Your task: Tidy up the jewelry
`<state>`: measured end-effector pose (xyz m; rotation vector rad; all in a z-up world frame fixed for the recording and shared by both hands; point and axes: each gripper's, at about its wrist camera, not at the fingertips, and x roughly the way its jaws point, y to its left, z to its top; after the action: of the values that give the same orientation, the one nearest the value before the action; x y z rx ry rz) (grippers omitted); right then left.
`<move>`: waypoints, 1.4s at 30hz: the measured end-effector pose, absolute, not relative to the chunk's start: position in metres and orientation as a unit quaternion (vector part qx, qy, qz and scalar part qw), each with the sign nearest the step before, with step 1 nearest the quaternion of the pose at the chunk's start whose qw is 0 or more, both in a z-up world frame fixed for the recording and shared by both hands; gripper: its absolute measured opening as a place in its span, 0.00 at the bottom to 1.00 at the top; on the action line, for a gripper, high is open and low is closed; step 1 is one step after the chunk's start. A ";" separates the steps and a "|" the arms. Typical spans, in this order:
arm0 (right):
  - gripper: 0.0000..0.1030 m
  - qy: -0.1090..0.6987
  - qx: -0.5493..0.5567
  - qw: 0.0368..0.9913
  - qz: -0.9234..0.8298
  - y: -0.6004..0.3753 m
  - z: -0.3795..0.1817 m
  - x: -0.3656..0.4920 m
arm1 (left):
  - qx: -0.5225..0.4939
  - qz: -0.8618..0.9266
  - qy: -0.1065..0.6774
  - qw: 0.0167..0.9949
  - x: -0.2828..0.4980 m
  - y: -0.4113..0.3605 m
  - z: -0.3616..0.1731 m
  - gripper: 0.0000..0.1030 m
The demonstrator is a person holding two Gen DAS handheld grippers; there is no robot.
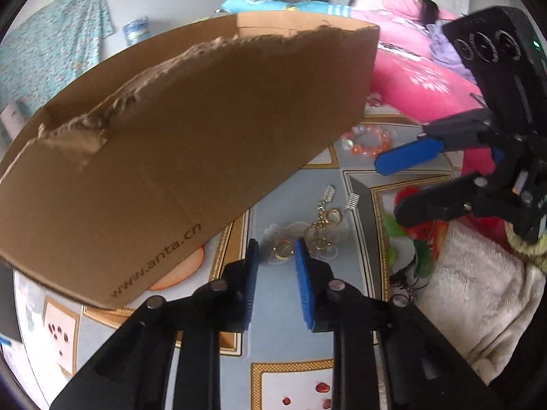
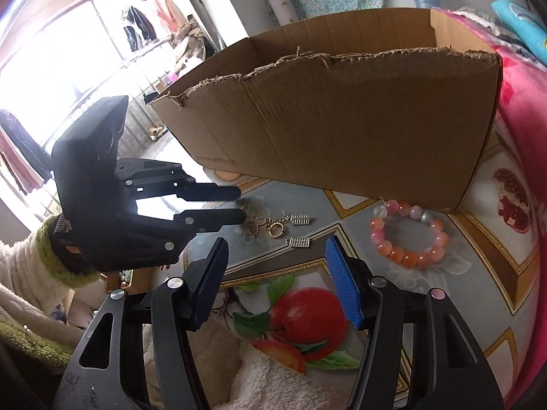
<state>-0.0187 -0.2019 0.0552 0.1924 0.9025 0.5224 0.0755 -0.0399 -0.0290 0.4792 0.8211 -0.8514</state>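
Torn cardboard box (image 2: 342, 116) sitting far left on patterned tablecloth (image 1: 307, 191), open top. Left gripper (image 1: 276, 252) hovering low over gold rings and chain (image 1: 321, 230), jaws sitting part open with narrow gap, gripping nothing; one gold ring (image 1: 283, 250) lying between fingertips. Two silver abacus charms (image 2: 300, 220) lying just beyond. Right gripper (image 2: 277, 246) hanging wide open, empty, near fruit print. Orange bead bracelet (image 2: 410, 235) lying right, near box corner.
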 end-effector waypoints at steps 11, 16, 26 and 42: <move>0.51 0.436 0.102 0.860 0.245 -0.208 0.053 -0.012 | 0.249 -0.430 0.382 0.779 0.077 -0.049 -0.029 0.15; 0.50 0.435 0.103 0.860 0.244 -0.215 0.052 -0.014 | 0.252 -0.433 0.378 0.778 0.078 -0.054 -0.030 0.11; 0.45 0.429 0.074 0.866 0.247 -0.213 0.055 -0.020 | 0.214 -0.415 0.379 0.799 0.080 -0.039 -0.025 0.10; 0.34 0.429 -0.010 0.870 0.242 -0.189 0.054 -0.012 | 0.158 -0.391 0.378 0.824 0.077 -0.011 -0.014 0.00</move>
<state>-0.0117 -0.1889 0.0536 -0.0219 0.8965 0.5058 0.0765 -0.0113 -0.0144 0.3367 0.8035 -0.8302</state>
